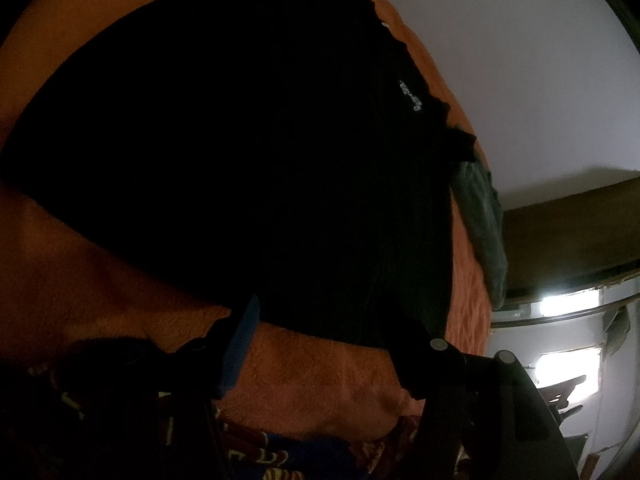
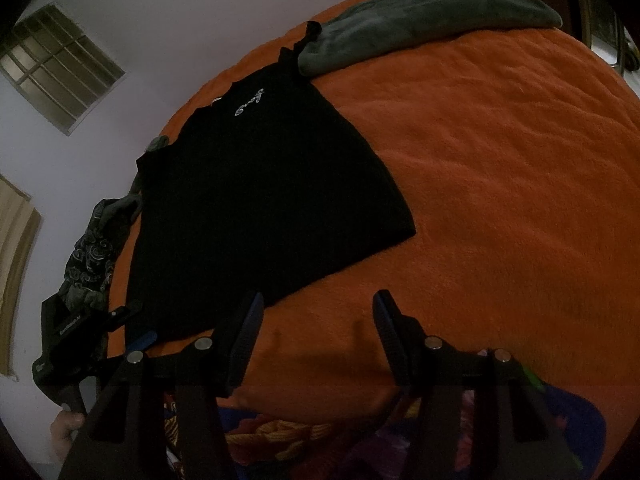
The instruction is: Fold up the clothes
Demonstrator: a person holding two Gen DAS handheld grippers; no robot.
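A black shirt (image 2: 260, 200) with small white script near its collar lies flat on the orange blanket (image 2: 480, 200). It fills most of the left wrist view, black shirt (image 1: 240, 140). My right gripper (image 2: 318, 300) stands open just in front of the shirt's near hem, over bare blanket, nothing between its blue-padded fingers. My left gripper (image 1: 328, 316) is open too, at the shirt's near left corner, with the hem lying between its fingertips and not pinched. It shows in the right wrist view as left gripper (image 2: 134, 326), held by a hand (image 2: 68, 424).
A grey garment (image 2: 420, 12) lies bunched at the far edge of the blanket, also grey garment (image 1: 480, 220). A dark patterned cloth (image 2: 88, 256) hangs off the left side. A colourful sheet (image 2: 280, 436) shows under the blanket's near edge. White wall and a barred window (image 2: 60, 68) lie beyond.
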